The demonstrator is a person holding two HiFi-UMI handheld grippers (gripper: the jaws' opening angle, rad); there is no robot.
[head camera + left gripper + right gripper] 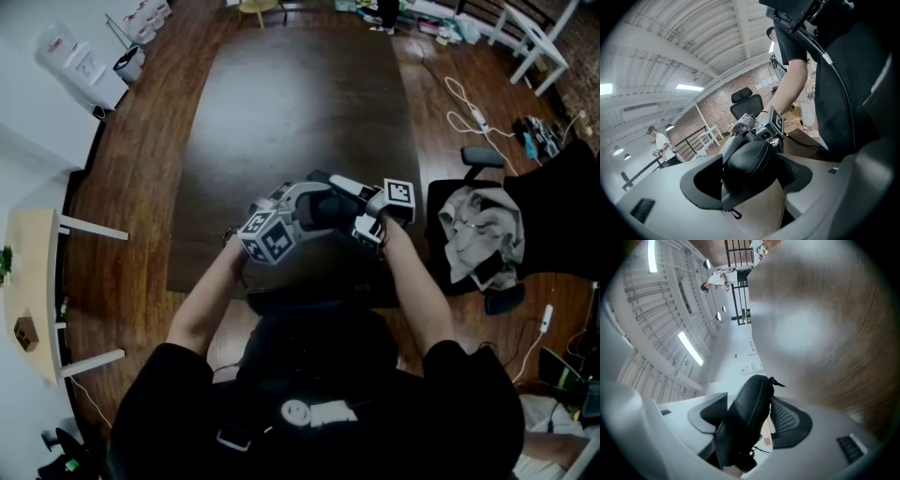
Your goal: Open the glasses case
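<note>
The black glasses case (747, 164) hung zipped shut in the air over the dark table (300, 94), between my two tools. My left gripper (298, 208) was clamped on one end, pads pressing both sides. At the other end, my right gripper (349, 199) stood wide, the case leaning on one pad, apart from the ribbed pad (787, 420).

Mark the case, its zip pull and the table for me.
case (745, 164): left gripper view, its black shell.
zip pull (777, 381): right gripper view, tab at the case's tip.
table (300, 103): head view, bare top.
</note>
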